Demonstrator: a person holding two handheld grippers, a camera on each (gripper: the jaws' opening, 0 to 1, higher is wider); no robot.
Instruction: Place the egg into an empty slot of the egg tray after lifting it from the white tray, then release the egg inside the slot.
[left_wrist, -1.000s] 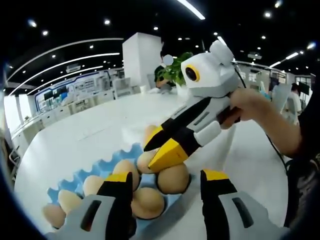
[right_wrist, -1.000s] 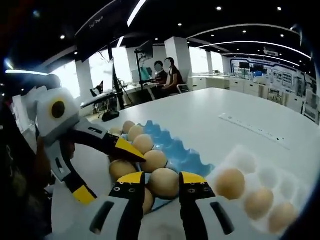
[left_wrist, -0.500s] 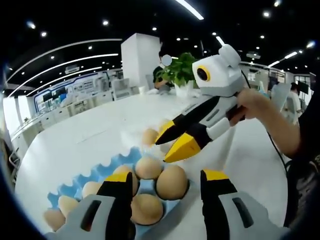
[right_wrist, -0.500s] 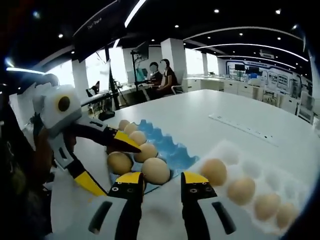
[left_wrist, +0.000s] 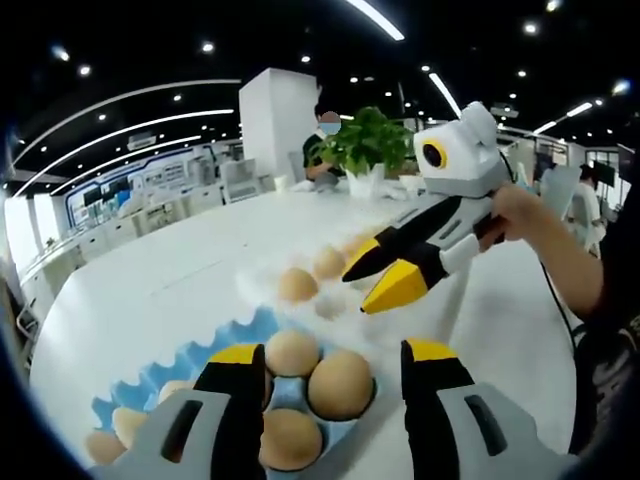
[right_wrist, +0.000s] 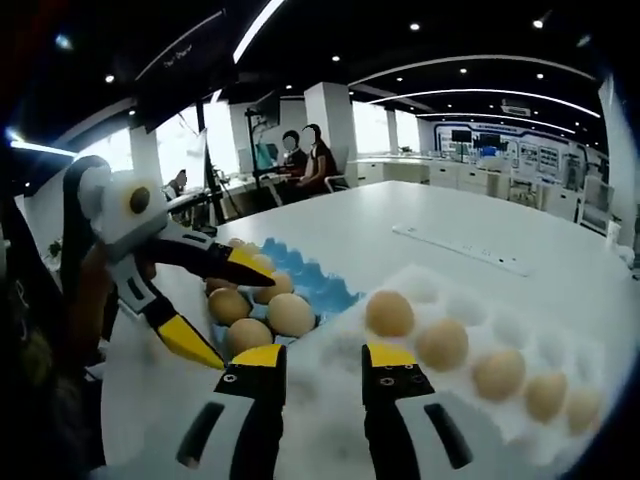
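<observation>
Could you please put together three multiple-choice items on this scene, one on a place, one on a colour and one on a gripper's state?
1. In the right gripper view, where does the blue egg tray lie relative to the white tray?
A. To its left
B. To its right
C. On top of it

2. What colour are the tips of the right gripper?
A. Red
B. Yellow
C. Green

3. What does the right gripper hold, as seen in the left gripper view?
A. An egg
B. A plant
C. Nothing; its jaws are apart

Answers:
1. A: the blue tray sits left of the white one, close beside it.
2. B: both tips are yellow over black.
3. C: the jaws stand apart above the table with no egg between them.
</observation>
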